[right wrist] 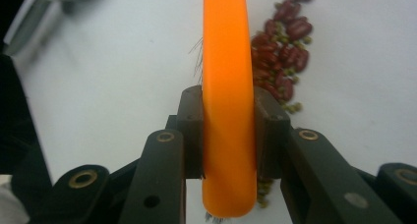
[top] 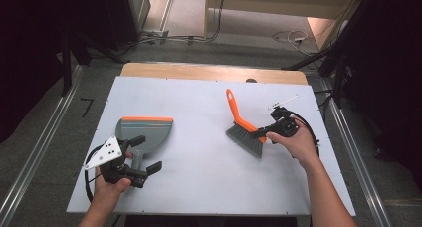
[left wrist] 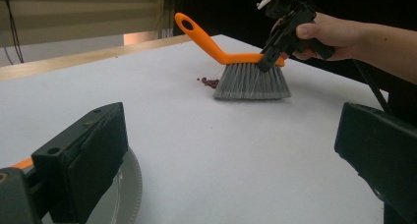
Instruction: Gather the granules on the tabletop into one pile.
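1. I've got the white table (top: 209, 187) across my high view, with a wooden edge along the far side at twelve o'clock.
2. Dustpan (top: 145, 132) sits at about eight o'clock from the table's middle: grey, orange strip on its far lip, handle running back toward me.
3. Brush (top: 243, 127) is at about three o'clock from the middle, standing on its grey bristles, orange handle slanting up and away toward eleven o'clock.
4. My right hand (top: 298, 145) comes in from five o'clock, forearm angled inward, wrist bent so the tool points at the brush from its right.
5. Right gripper (top: 263, 133): clamped tight on the brush, jaws pinching the orange back from both sides. In the right gripper view the orange bar (right wrist: 228, 101) runs straight up between the pads, touching both.
6. My left hand (top: 112, 184) enters at seven o'clock, fist wrapped round the tool body, grey plate on top.
7. Left gripper (top: 144, 155): jaws spread wide, straddling the dustpan's handle; I can't tell that they touch it. In the left gripper view the two black jaws stand far apart, white table between them.
8. Beans (right wrist: 282, 52): a small heap of dark red and green ones, lying just beside the bristles at two o'clock in the right gripper view.
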Demonstrator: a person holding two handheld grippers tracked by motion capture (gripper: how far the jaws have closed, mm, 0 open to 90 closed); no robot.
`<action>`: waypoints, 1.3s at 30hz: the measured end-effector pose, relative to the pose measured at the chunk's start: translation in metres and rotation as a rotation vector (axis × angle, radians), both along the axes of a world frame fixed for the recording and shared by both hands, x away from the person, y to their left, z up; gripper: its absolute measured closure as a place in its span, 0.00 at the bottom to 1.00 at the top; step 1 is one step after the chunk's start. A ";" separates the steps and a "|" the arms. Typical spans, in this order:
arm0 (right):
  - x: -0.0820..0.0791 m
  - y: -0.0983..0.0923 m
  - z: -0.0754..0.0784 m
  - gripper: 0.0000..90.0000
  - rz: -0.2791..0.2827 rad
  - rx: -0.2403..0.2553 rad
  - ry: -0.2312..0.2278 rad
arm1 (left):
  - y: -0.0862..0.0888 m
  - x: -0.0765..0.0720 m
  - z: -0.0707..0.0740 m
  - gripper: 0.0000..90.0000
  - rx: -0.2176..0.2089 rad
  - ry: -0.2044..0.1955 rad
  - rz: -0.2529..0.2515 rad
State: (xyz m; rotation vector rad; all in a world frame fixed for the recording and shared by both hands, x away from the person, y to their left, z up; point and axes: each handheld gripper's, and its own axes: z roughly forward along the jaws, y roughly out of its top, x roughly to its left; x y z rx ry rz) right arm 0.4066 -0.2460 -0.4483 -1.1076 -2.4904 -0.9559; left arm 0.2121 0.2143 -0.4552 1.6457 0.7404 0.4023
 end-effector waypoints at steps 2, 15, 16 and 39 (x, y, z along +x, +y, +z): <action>-0.003 0.004 0.004 0.76 -0.007 0.026 -0.001 | 0.000 0.000 0.000 0.00 0.001 0.002 0.001; -0.002 0.043 -0.003 0.76 -0.217 0.117 0.019 | 0.000 0.002 -0.001 0.00 0.008 0.004 0.001; -0.001 0.045 -0.004 0.76 -0.231 0.116 0.017 | 0.000 0.002 -0.001 0.00 0.007 0.003 0.000; -0.009 0.017 -0.025 0.76 -0.420 0.119 0.054 | 0.000 0.001 0.000 0.00 0.005 0.002 0.002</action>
